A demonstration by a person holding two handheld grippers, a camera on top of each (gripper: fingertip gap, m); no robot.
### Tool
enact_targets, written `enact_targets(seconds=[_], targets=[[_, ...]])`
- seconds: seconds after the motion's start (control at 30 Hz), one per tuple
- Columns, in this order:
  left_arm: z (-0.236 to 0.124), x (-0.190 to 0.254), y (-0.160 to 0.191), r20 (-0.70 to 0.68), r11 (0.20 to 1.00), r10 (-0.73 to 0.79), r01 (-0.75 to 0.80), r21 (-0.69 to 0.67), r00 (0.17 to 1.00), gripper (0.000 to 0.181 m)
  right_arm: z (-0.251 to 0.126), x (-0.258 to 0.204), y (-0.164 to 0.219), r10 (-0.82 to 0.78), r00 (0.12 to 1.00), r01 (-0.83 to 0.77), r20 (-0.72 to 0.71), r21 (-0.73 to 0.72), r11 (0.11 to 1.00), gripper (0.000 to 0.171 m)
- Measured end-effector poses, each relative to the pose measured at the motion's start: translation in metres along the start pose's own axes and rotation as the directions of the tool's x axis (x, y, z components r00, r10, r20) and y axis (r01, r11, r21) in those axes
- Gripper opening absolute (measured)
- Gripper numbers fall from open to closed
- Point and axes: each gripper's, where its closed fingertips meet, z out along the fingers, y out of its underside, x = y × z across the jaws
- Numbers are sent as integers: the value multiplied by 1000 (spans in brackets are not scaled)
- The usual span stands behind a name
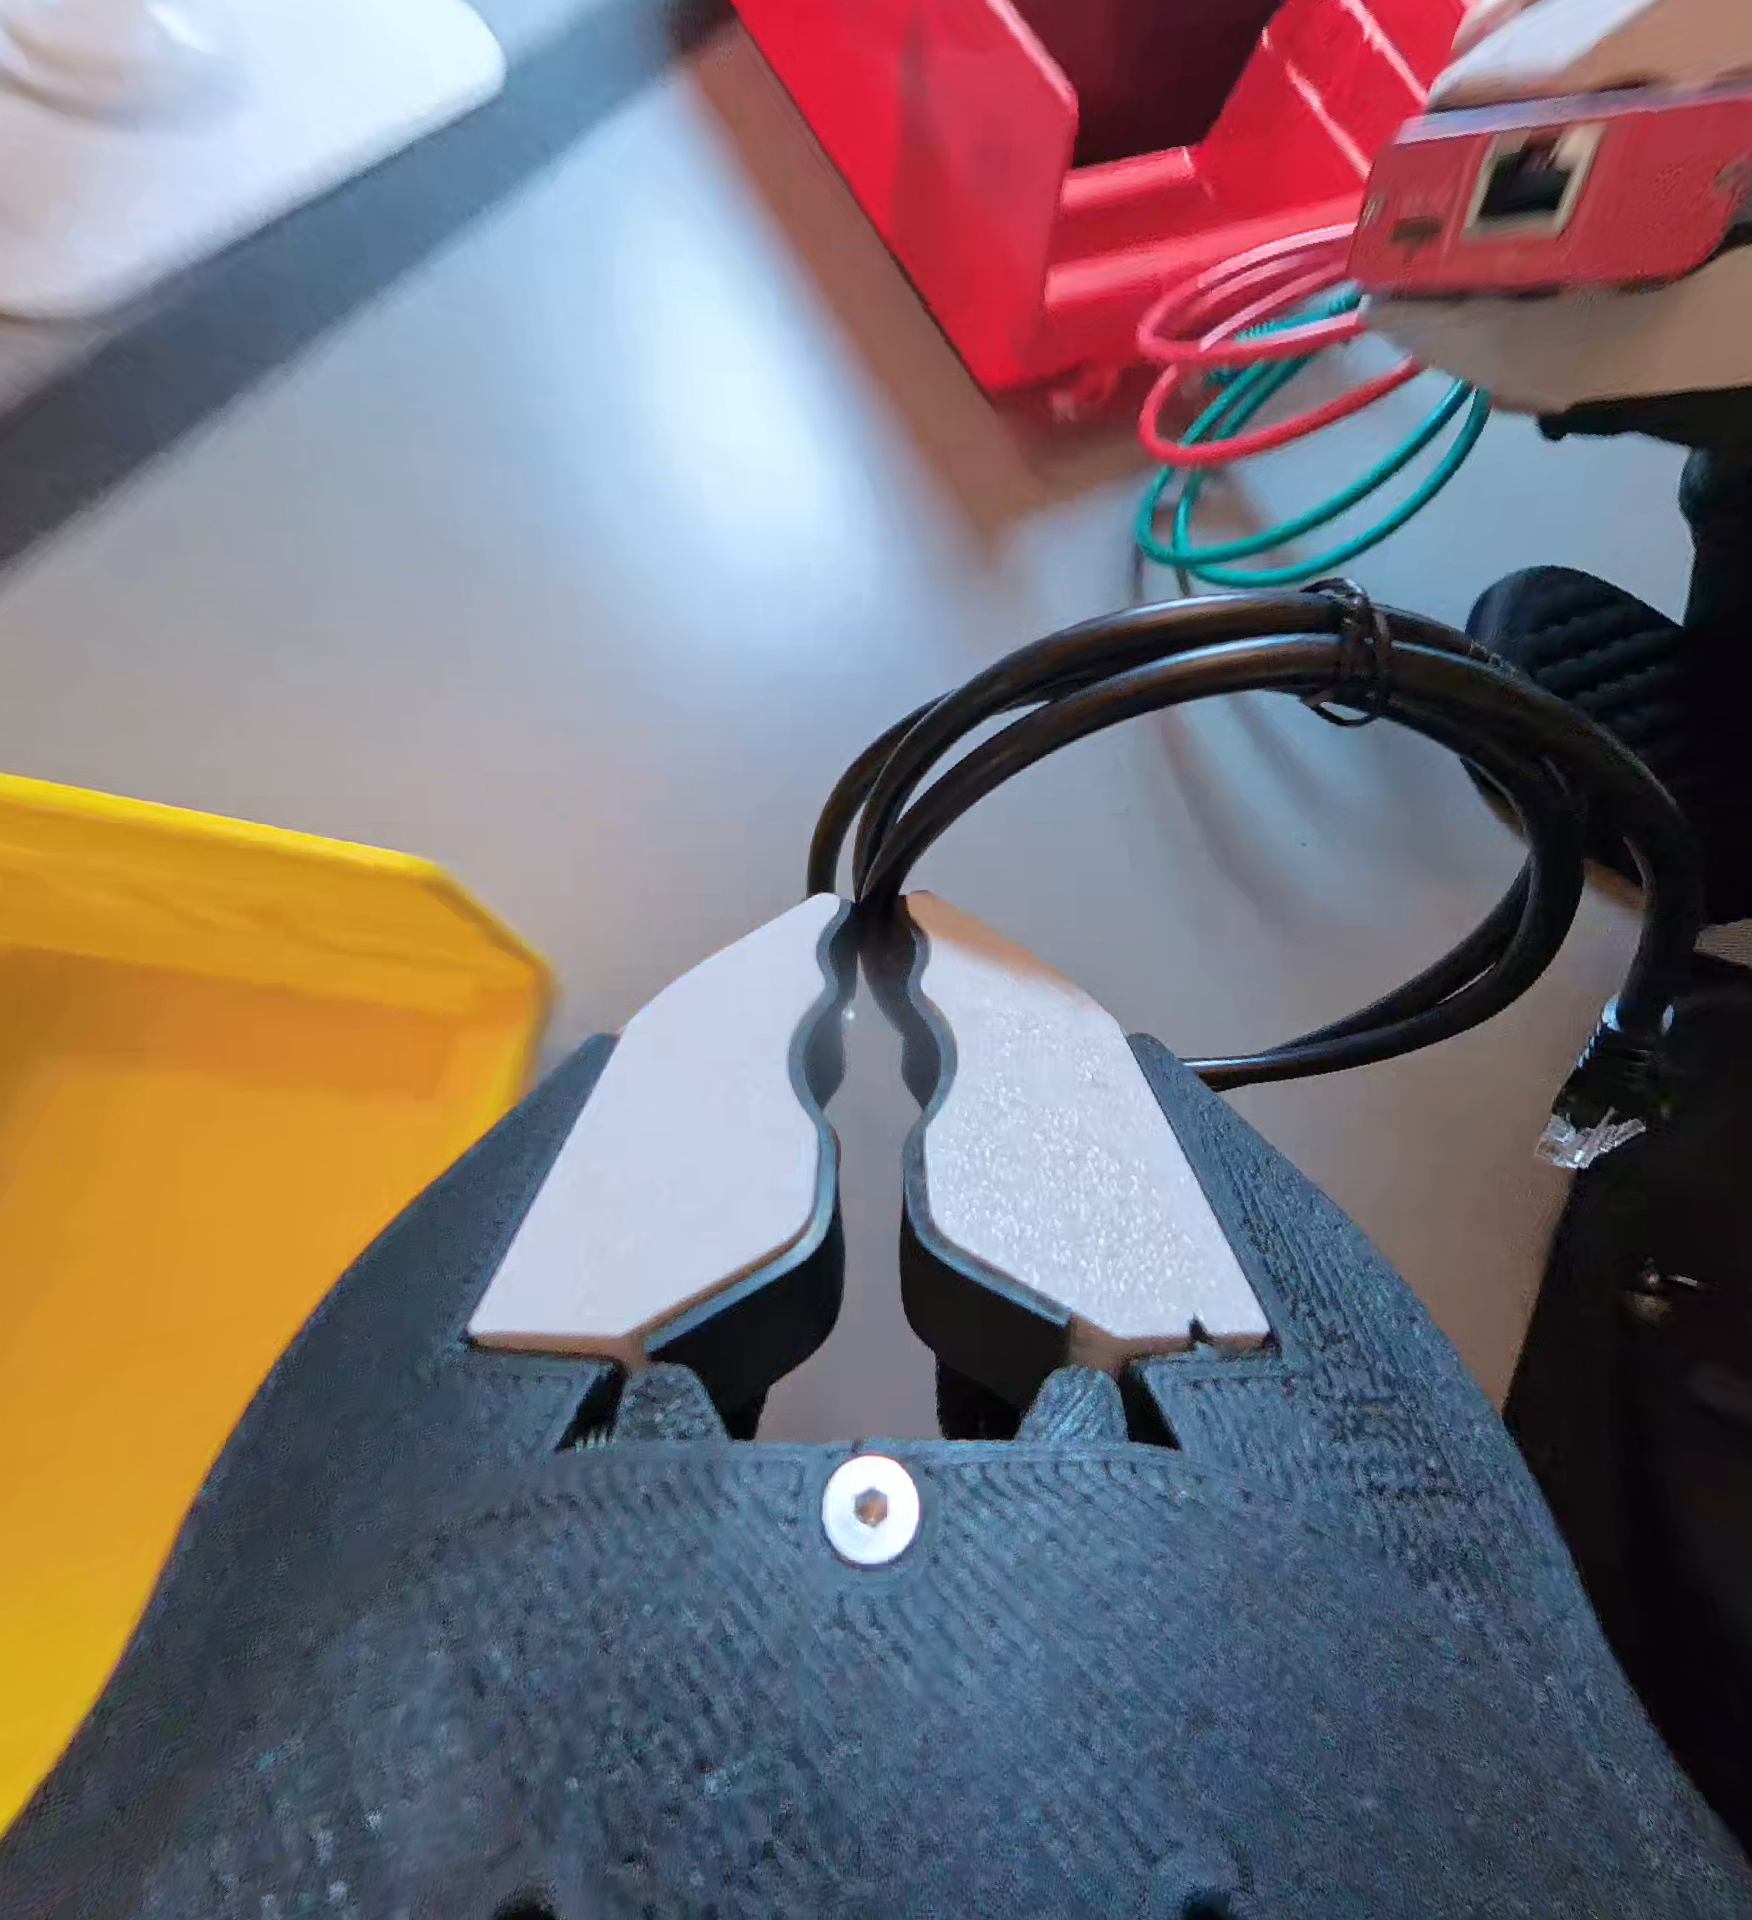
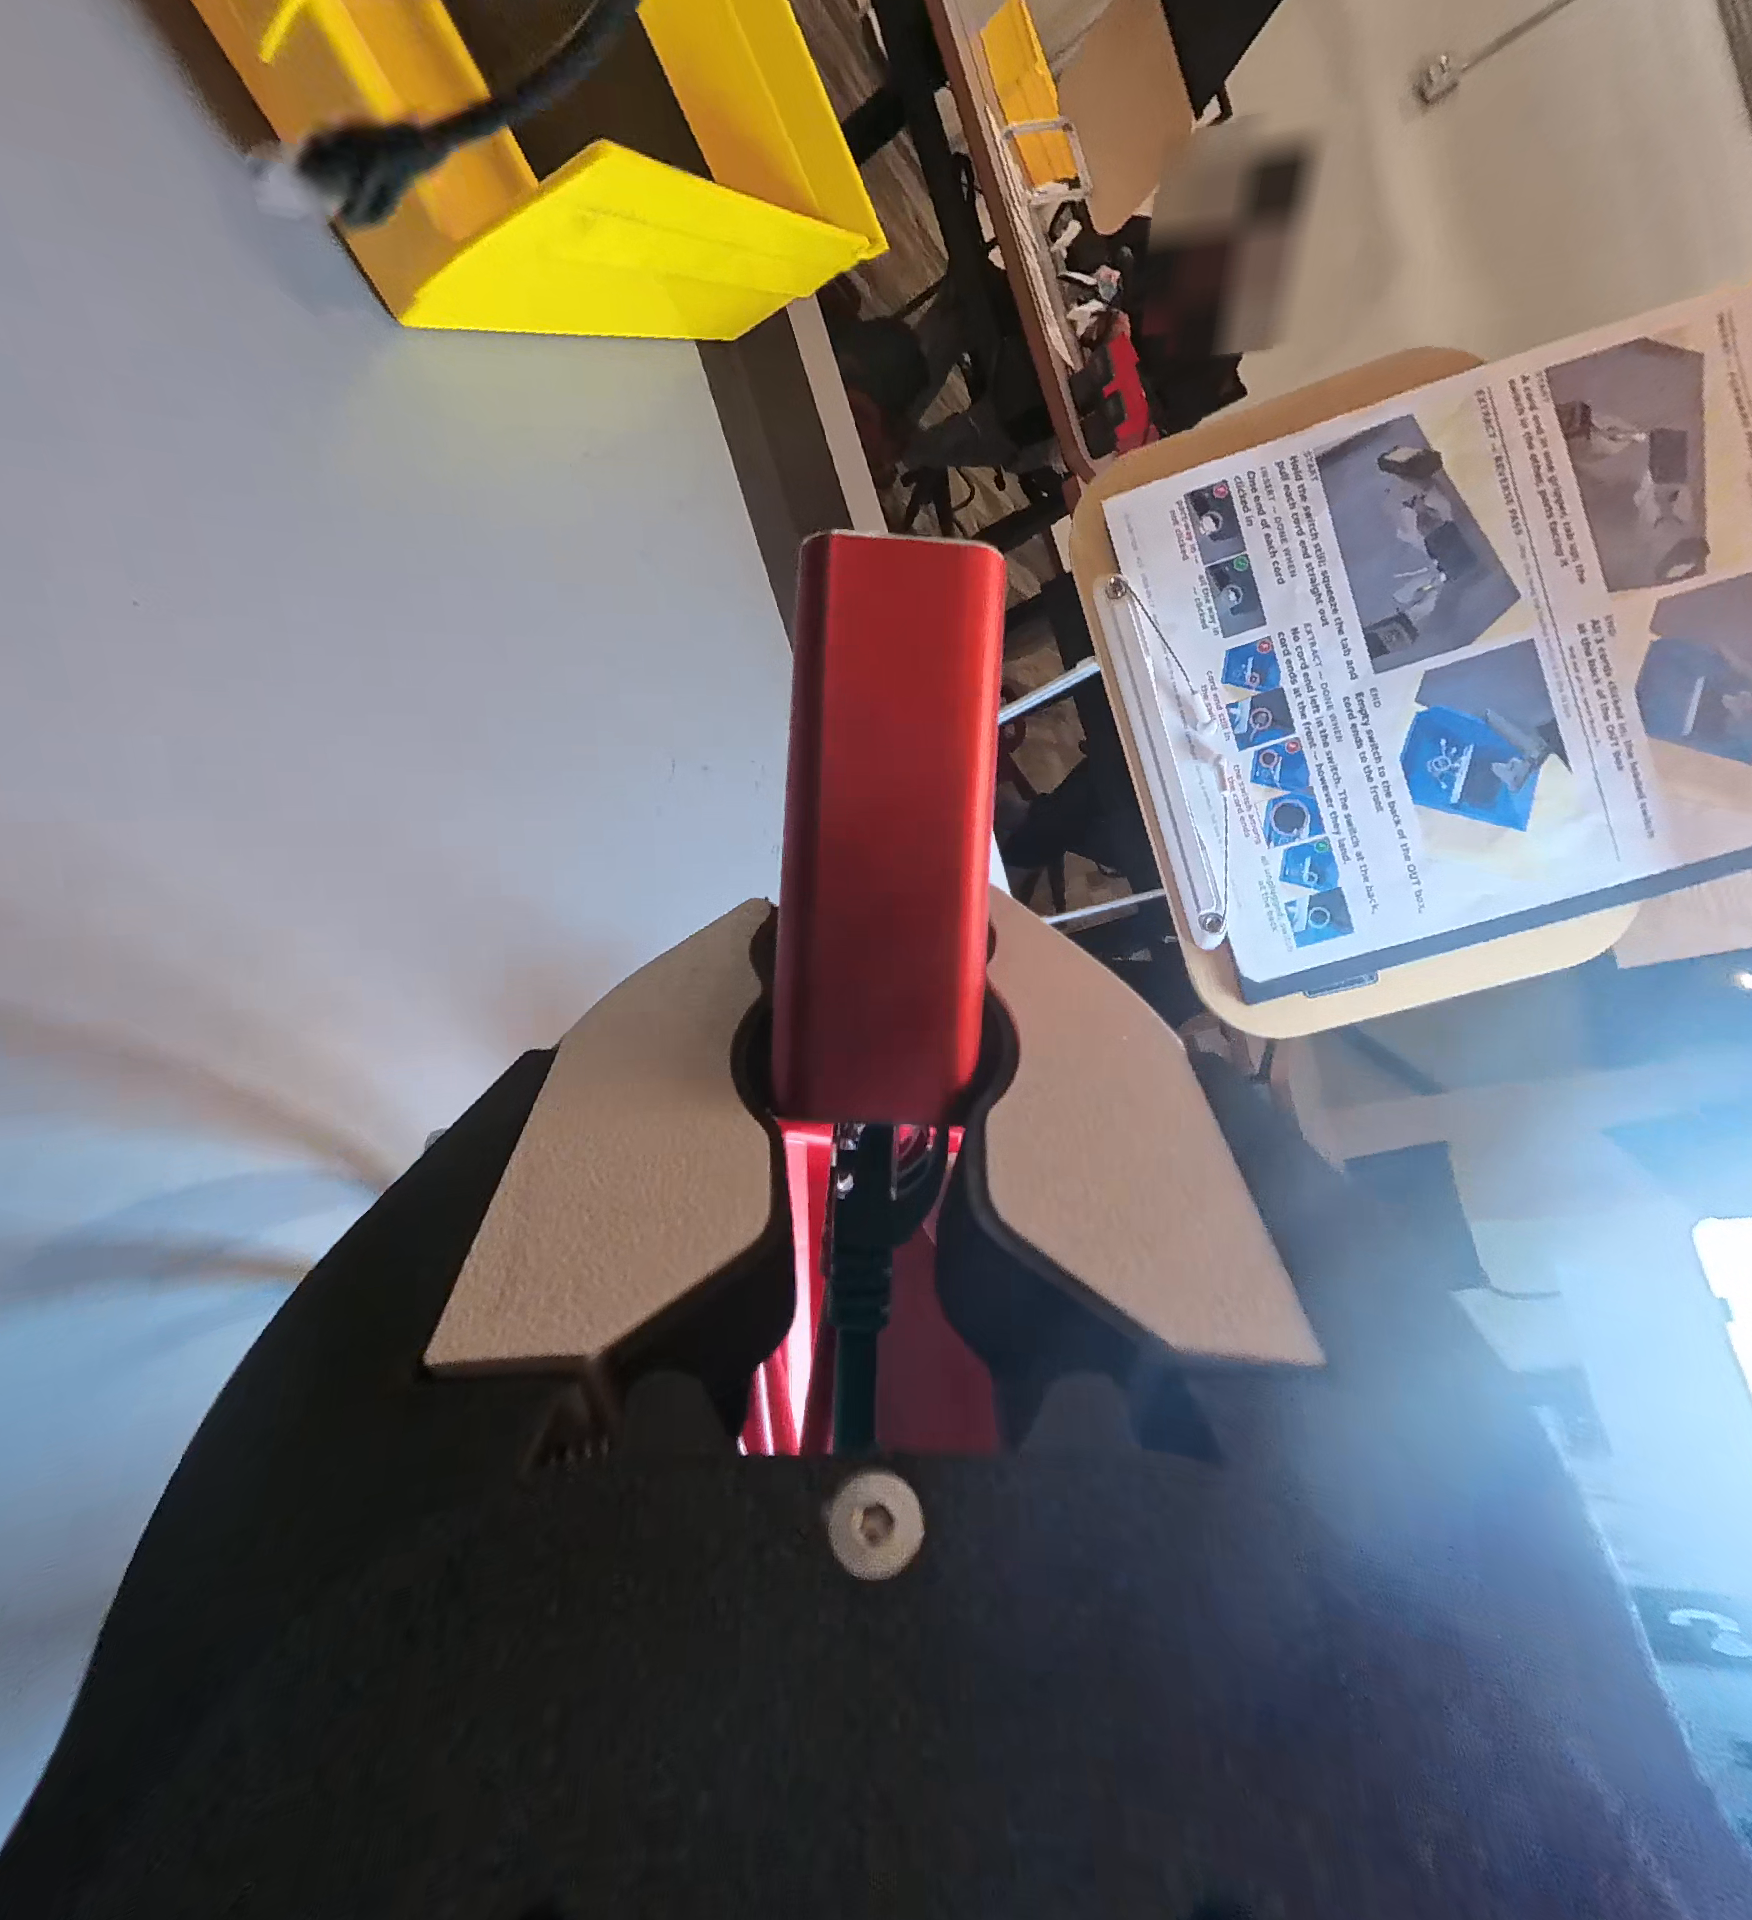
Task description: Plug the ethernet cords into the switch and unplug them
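My left gripper (image 1: pixel 870 909) is shut on a coiled black ethernet cord (image 1: pixel 1267 655), pinching it at the fingertips and holding it above the grey table (image 1: pixel 539 520). The cord's free clear plug (image 1: pixel 1599 1101) hangs at the right. My right gripper (image 2: pixel 882 920) is shut on the red switch (image 2: pixel 887 790). The switch also shows in the left wrist view (image 1: pixel 1537 197) at the upper right, with one empty port facing me. Red cords (image 1: pixel 1256 312) and green cords (image 1: pixel 1319 520) loop down from it. A black plug (image 2: pixel 864 1247) sits at the switch's near end, between the right fingers.
A red bin (image 1: pixel 965 156) stands at the back of the table and a yellow bin (image 1: pixel 176 1091) at the left; the yellow bin also shows in the right wrist view (image 2: pixel 623 249). A board with an instruction sheet (image 2: pixel 1423 675) stands to the right.
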Motion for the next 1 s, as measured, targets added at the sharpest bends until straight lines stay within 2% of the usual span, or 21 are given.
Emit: enact_targets(seconds=[0.03, 0.13, 0.27, 0.37, 0.43, 0.5, 0.57, 0.67, 0.77, 0.87, 0.93, 1.0], targets=[[15, 6, 8, -20, 1000, -21, 21, -20, 1000, 5, -1, 0, 2, 8, 1000, -8, -2, -1, 1000, 29], [50, 18, 34, -61, 993, -49, 43, -106, 997, 6, -4, 1, 7, 28, 1000, -28, -5, -3, 1000, 29], [72, 23, 56, -95, 975, -62, 40, -220, 994, 13, -3, 1, 10, 35, 999, -35, -4, -5, 999, 29], [74, 21, 55, -84, 973, -40, 20, -230, 996, 20, -3, 1, 11, 41, 999, -41, -4, -1, 999, 29], [69, 19, 44, -94, 983, -9, -9, -186, 996, 20, -4, 2, 12, 45, 999, -45, -6, -1, 999, 29], [61, 17, 31, -85, 986, 69, -81, -145, 994, 21, -4, 4, 13, 52, 999, -52, -7, 0, 999, 29], [55, 23, 21, -107, 962, 224, -237, -132, 969, 21, -4, 4, 14, 57, 998, -57, -7, 2, 998, 29], [52, 48, 12, -211, 867, 463, -489, -92, 861, 22, -3, 5, 16, 59, 998, -59, -9, 0, 998, 29], [61, 75, 22, -326, 686, 669, -724, -75, 668, 21, -5, 7, 18, 63, 998, -63, -16, -2, 998, 29], [80, 97, 37, -425, 567, 731, -822, -57, 534, 22, -9, 11, 22, 85, 996, -85, -24, 0, 996, 29], [90, 100, 49, -470, 460, 767, -885, -71, 437, 25, -10, 13, 27, 95, 995, -95, -30, -5, 995, 29], [100, 105, 56, -514, 393, 775, -918, -64, 367, 26, -9, 15, 31, 102, 994, -103, -32, -12, 995, 29]])
